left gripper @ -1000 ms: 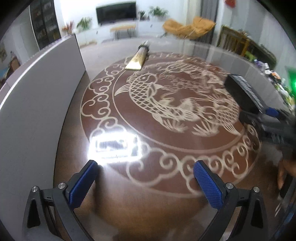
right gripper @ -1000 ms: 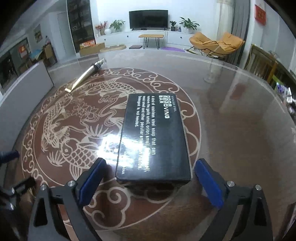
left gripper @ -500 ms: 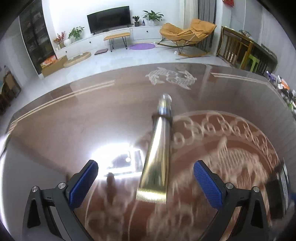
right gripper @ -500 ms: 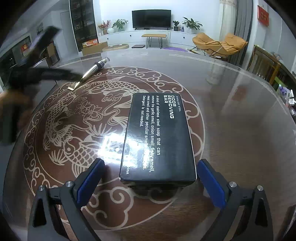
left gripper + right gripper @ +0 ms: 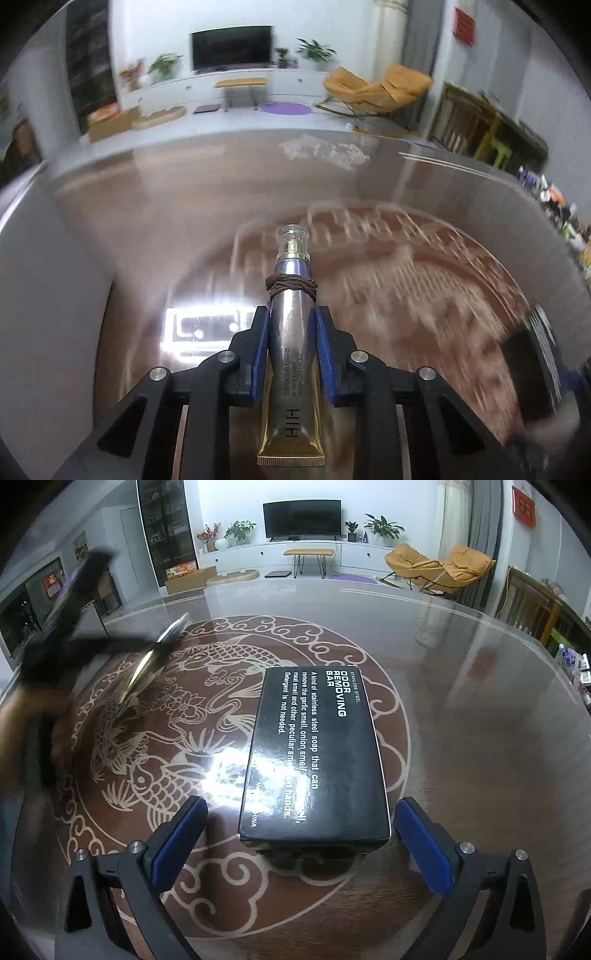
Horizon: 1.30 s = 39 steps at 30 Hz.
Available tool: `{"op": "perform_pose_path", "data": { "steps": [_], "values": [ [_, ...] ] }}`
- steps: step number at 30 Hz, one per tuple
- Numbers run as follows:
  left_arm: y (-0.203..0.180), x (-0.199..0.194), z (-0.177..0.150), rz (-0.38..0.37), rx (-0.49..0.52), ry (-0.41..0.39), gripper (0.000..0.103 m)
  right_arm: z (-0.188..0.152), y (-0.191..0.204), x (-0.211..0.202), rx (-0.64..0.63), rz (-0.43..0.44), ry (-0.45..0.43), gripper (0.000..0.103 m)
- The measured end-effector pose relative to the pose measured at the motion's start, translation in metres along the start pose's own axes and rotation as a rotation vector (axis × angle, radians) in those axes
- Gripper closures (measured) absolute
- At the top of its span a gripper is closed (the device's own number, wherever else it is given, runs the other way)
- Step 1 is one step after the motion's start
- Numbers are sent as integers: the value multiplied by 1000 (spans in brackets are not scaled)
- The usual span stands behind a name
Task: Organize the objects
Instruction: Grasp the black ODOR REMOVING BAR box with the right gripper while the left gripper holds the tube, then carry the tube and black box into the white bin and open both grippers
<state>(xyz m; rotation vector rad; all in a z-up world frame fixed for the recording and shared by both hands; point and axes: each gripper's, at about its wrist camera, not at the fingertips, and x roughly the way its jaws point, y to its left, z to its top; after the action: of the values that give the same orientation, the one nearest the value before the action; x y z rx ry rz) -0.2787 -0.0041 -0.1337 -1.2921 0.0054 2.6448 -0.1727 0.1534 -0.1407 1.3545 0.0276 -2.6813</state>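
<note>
L gripper (image 5: 291, 332): blue ribbed pads clamped on a metallic tube (image 5: 291, 354), gold-to-silver, flat crimped end toward cam, clear cap pointing away, brown cord wound round its neck. Glossy round table (image 5: 461, 738), brown w/ cream fish & cloud pattern. Matte black rectangular box (image 5: 314, 753), white print, lies flat mid-table. R gripper (image 5: 301, 830): jaws wide open, straddling box's near end, pads not touching it.

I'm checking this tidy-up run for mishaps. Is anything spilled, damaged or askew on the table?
Nothing spilled or broken. The only oddity is a brown band wound around the neck of the cream tube gripped by the left tongs. The black box lies flat and intact before the open right tongs.
</note>
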Motion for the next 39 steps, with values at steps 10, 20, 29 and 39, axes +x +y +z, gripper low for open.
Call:
{"op": "perform_pose_path", "data": {
  "steps": [10,20,29,39],
  "values": [
    [-18,-101,-115,-37,13,-108,78,43,-19,16,61,89,160,30],
    [-2,-200,-111,-142,-93,-270,78,32,7,-55,31,157,108,44],
    [104,-295,-103,-40,-219,-314,78,71,151,-130,-122,429,3,44],
    [215,-273,-141,233,-309,-77,77,79,357,-102,-405,533,41,44]
  ]
}}
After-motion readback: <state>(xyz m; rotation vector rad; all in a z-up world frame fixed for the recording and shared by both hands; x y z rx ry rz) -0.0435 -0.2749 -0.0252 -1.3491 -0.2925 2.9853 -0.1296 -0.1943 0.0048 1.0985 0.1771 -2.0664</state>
